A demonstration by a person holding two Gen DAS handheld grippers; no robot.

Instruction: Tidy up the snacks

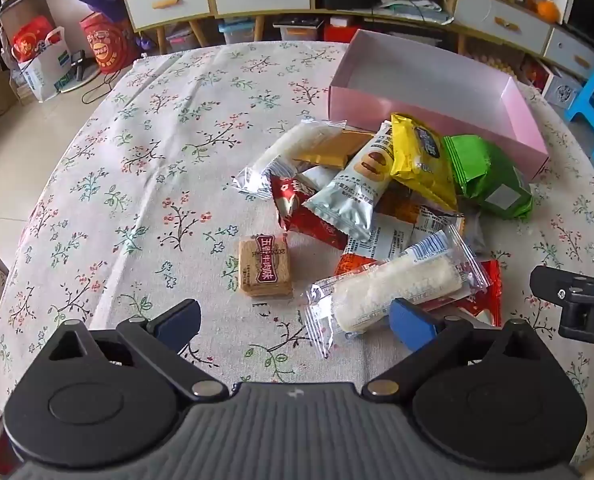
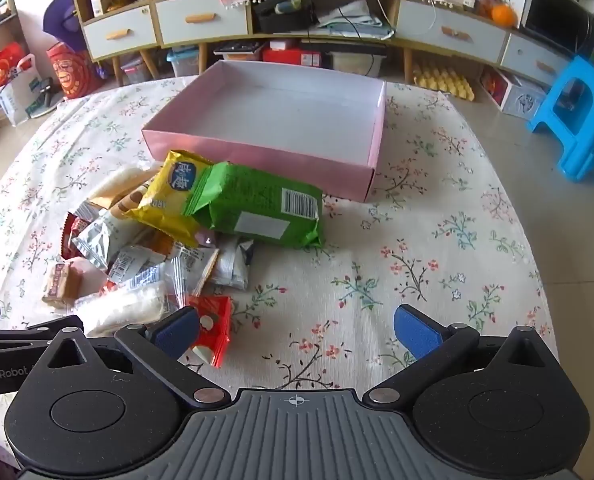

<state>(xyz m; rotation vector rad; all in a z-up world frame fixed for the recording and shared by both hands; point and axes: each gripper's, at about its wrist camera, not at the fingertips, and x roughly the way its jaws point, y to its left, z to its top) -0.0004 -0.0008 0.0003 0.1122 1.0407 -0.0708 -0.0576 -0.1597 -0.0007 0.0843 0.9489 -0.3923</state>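
A heap of wrapped snacks lies on the floral tablecloth (image 1: pixel 137 184) in front of a shallow pink box (image 1: pixel 437 120) (image 2: pixel 257 156) with a bare white inside. The heap holds a green pack (image 1: pixel 489 176) (image 2: pixel 257 208), a yellow pack (image 1: pixel 421 156) (image 2: pixel 169 196), a clear-wrapped white rice bar (image 1: pixel 393 284) (image 2: pixel 125 308), red packs (image 2: pixel 213 328), and a small brown square cracker pack (image 1: pixel 265 266) (image 2: pixel 61 284). My left gripper (image 1: pixel 293 322) is open just short of the cracker pack and rice bar. My right gripper (image 2: pixel 295 332) is open over bare cloth, its left finger by a red pack.
The other gripper's black body (image 1: pixel 577 300) shows at the right edge of the left wrist view. Beyond the table stand a drawer cabinet (image 2: pixel 257 16), a blue plastic stool (image 2: pixel 577 120), shopping bags (image 1: pixel 41 60) and storage boxes on the tiled floor.
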